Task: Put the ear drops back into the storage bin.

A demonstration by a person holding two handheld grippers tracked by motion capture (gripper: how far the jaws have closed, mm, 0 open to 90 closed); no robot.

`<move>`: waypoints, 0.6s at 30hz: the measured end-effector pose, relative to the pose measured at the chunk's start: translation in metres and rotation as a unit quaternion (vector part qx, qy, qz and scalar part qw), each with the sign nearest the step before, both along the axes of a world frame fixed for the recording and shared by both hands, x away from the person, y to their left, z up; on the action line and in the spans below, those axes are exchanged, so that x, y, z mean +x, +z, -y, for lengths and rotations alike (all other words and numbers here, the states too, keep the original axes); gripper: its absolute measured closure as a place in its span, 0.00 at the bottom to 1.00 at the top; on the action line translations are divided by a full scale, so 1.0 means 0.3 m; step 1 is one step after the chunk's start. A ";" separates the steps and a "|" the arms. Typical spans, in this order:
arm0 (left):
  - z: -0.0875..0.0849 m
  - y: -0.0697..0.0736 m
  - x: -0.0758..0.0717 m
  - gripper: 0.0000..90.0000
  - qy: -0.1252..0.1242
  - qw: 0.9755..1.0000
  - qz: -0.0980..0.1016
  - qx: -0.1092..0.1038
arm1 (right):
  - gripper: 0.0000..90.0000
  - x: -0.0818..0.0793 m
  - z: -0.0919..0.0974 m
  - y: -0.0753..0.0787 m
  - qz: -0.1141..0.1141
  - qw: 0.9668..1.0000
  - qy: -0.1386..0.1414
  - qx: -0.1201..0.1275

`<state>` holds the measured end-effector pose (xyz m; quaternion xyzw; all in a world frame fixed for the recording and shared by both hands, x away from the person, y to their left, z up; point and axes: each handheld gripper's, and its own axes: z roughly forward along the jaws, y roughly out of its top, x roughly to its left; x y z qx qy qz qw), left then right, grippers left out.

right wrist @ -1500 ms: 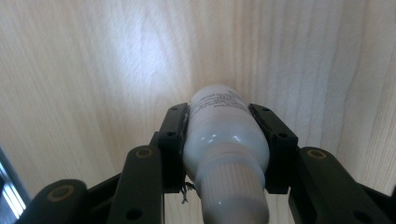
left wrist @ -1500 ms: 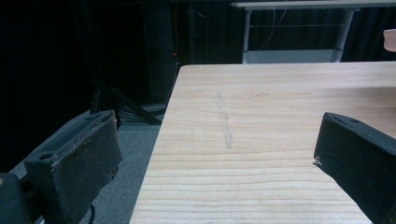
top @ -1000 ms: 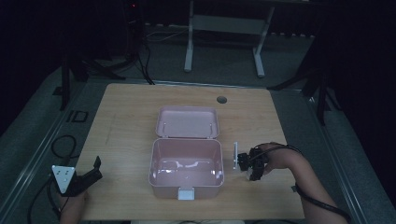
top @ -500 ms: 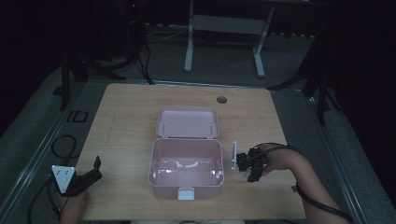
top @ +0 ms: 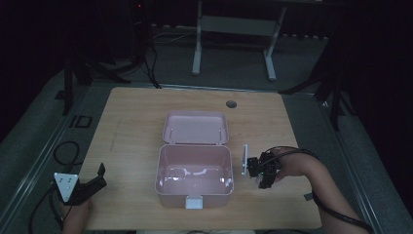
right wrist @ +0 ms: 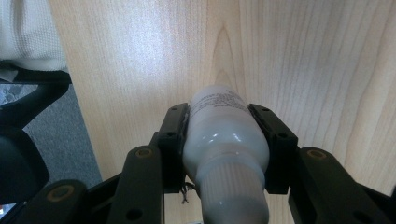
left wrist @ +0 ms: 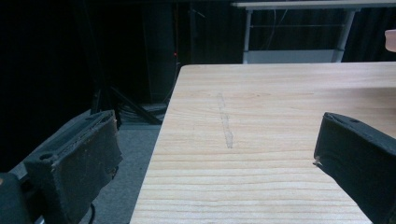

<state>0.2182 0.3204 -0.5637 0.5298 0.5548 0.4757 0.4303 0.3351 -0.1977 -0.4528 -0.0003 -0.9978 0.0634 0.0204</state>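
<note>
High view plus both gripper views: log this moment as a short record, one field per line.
table: light wood
box: pink, open, lid laid back flat
box contents: cannot tell
right gripper: right of box, jaws closed on a white bottle
left gripper: at table's near left corner, jaws apart, holding nothing
grommet: far side of table

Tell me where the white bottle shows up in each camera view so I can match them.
High view: white bottle right of the open pink box, in the right hand-held gripper.
Left gripper view: not in it.
Right gripper view: bottle bottom centre, clamped between the jaws.
Shared landmark: the wooden table.
</note>
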 end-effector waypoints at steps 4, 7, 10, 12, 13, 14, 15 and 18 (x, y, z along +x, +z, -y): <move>0.000 0.000 0.000 0.01 0.000 1.000 0.000 0.000 | 0.66 -0.002 -0.001 0.023 0.000 1.000 -0.005 -0.002; 0.000 0.000 0.000 0.01 0.000 1.000 0.000 -0.001 | 0.66 -0.001 -0.001 0.031 -0.003 1.000 -0.010 -0.003; 0.000 0.000 0.000 0.01 0.000 1.000 0.000 0.000 | 0.66 0.002 -0.002 0.044 -0.004 1.000 -0.014 -0.006; 0.000 0.000 0.000 0.01 0.000 1.000 0.000 0.000 | 0.66 0.003 -0.004 0.054 -0.003 1.000 -0.014 -0.008; 0.000 0.000 0.000 0.01 0.000 1.000 0.000 0.000 | 0.66 0.003 -0.005 0.061 -0.003 1.000 -0.014 -0.009; 0.000 0.000 0.000 0.01 0.000 1.000 0.000 0.000 | 0.66 0.004 -0.008 0.068 -0.002 1.000 -0.014 -0.009; 0.000 0.000 0.000 0.01 0.000 1.000 0.000 -0.001 | 0.66 0.004 -0.013 0.088 0.002 1.000 -0.013 -0.009; 0.000 0.000 0.000 0.01 0.000 1.000 0.001 0.000 | 0.66 0.005 -0.018 0.105 0.002 1.000 -0.012 -0.007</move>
